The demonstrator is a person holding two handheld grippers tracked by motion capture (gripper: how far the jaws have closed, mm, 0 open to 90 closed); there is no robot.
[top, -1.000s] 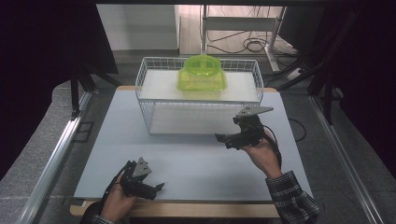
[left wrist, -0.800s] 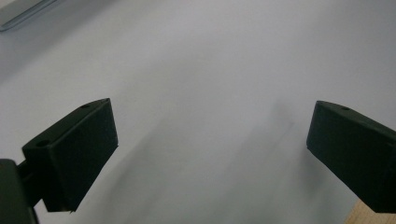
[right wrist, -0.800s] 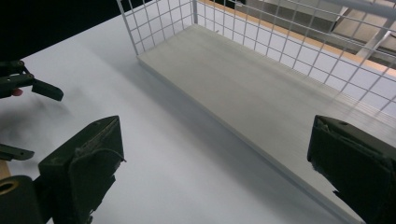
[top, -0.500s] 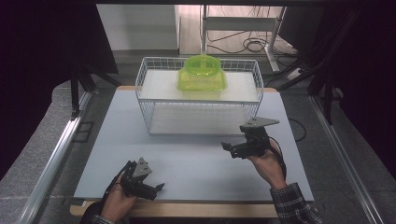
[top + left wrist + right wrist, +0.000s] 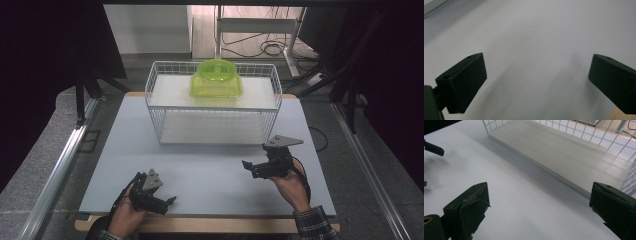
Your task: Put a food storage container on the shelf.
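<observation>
While a white wire basket (image 5: 212,102) is standing at the far middle of the table (image 5: 200,170) in the high view, a green bowl (image 5: 216,79) is sitting on its upper shelf; the left gripper (image 5: 159,201) and right gripper (image 5: 256,170) are hovering nearer, well apart. Along the left gripper view, the jaws are gaping wide, holding nothing. Along the right gripper view, the jaws are gaping wide and empty, facing the basket's lower shelf (image 5: 564,150).

Green container (image 5: 216,80): lower part masked by wire basket (image 5: 165,92) mesh. Both forearms cut off at high view's bottom edge.
</observation>
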